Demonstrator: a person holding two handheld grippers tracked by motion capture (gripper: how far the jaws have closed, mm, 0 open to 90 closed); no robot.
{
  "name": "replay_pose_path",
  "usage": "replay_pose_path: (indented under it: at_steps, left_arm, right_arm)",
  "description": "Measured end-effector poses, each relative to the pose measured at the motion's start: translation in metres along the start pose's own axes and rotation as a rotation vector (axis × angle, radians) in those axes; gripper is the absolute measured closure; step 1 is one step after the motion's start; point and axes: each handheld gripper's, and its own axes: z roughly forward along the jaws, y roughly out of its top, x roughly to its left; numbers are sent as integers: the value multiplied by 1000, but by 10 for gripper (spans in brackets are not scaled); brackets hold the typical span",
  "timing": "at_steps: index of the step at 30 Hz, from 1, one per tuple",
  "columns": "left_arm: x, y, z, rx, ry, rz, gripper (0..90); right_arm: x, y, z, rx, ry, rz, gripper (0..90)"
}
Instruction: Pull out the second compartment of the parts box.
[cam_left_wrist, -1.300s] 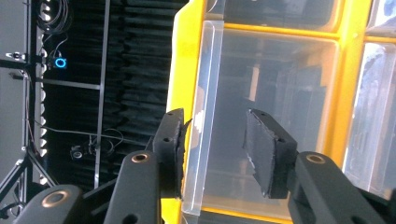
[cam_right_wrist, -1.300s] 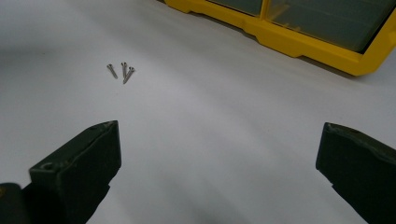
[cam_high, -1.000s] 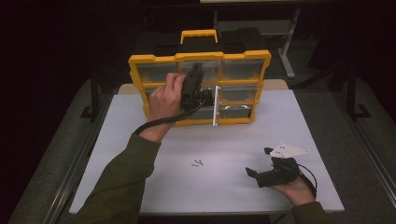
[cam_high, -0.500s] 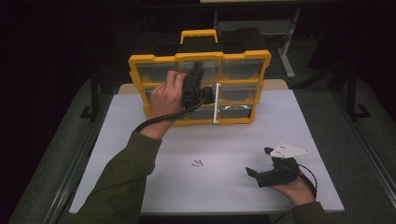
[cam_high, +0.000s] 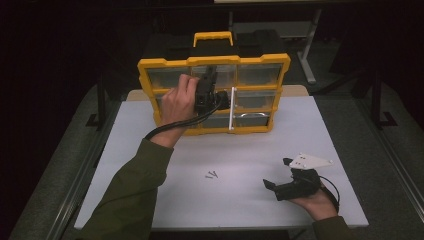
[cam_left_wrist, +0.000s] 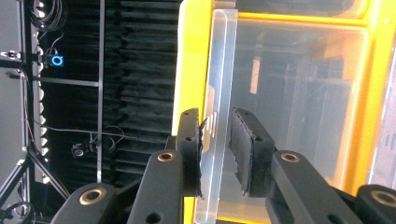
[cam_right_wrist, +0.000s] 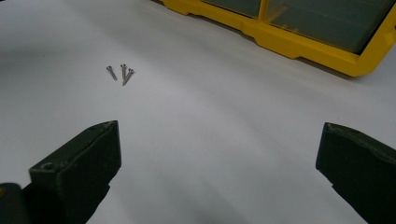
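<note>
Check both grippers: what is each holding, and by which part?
The left gripper, jaws just closing, clamps the clear drawer's front lip on the yellow organizer. The right gripper is open, holding nothing.

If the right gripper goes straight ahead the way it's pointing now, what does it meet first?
Probably the three small screws on the white table. The right gripper is open and aimed low across the bare tabletop; the screws sit slightly left of its line, so it may pass them.

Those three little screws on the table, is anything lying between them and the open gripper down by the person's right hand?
Nothing visible does. In the right gripper view, bare white table runs from the right gripper, jaws wide apart, up to the screws. The yellow drawer cabinet stands farther back, off to one side.
</note>
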Motion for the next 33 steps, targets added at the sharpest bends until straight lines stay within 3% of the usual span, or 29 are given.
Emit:
replay_pose_path:
  at_steps: [33]
  left_arm:
    - [5, 0, 2, 4, -24, 15, 792]
  right_arm:
    - [0, 0, 0, -1, 0, -1, 0]
